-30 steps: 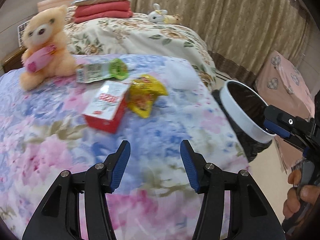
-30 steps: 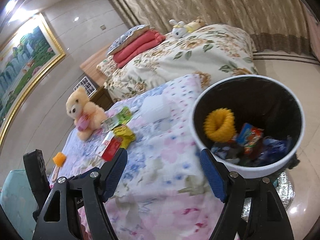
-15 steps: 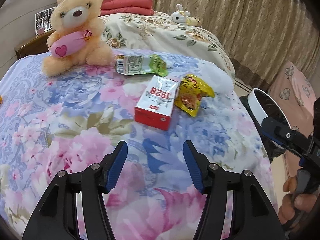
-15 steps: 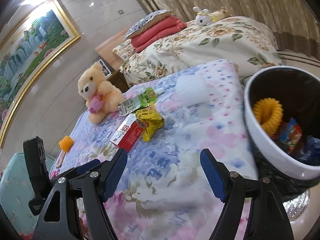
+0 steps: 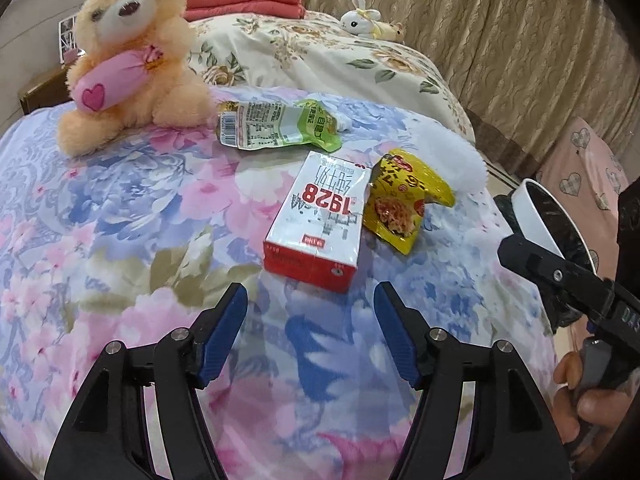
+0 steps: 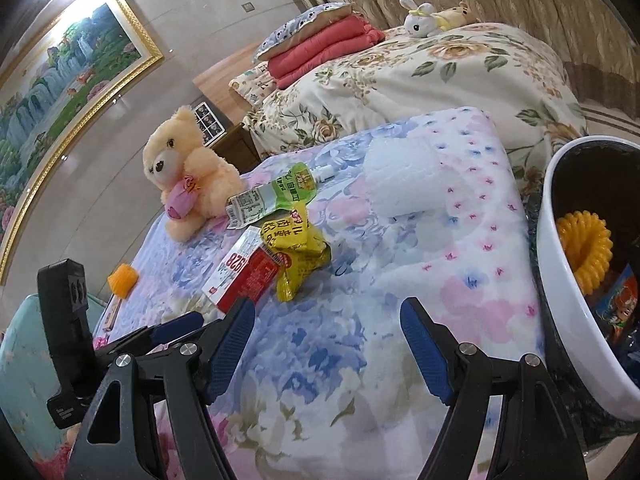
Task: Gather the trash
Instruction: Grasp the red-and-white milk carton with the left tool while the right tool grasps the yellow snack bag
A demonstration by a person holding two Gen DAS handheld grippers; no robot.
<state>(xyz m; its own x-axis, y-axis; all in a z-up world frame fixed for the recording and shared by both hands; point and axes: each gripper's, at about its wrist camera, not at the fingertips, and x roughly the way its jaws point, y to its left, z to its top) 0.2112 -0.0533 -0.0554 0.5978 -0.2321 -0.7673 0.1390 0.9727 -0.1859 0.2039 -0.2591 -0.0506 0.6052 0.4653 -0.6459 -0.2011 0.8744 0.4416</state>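
Hovering above the near part of the floral bedspread [image 5: 120, 208], with the left gripper [image 5: 310, 320] spread wide and holding nothing, its blue pads just short of the red-and-white carton [image 5: 320, 216]. Lying flat on the bedspread, that carton, printed "1928", with its red end facing the gripper. Touching the carton's right side, a crumpled yellow snack wrapper [image 5: 404, 204]. Resting farther back, toward the far edge of the bedspread, a green and white pouch [image 5: 276, 126], apart from the carton and just beside the foot of the peach teddy bear [image 5: 132, 52]. Sitting upright near the far left corner, that bear, hugging a pink heart cushion. Lying past the wrapper near the right edge, a white folded cloth [image 6: 400, 184]. Hanging over the bedspread's right side, the right gripper [image 6: 328, 344], likewise spread apart and empty, pointing toward the same cluster of litter. Standing off the right edge of the bedspread, a white-rimmed trash bin [image 6: 560, 280] with a dark liner, already containing a yellow ridged ring [image 6: 586, 256] and several coloured wrappers. Lying near the left edge in the right wrist view, a small orange object [image 6: 122, 278], identity not determinable. Beyond the bedspread, a second bed [image 6: 440, 68] carrying folded red blankets [image 6: 324, 48] and a white plush rabbit [image 6: 420, 18].
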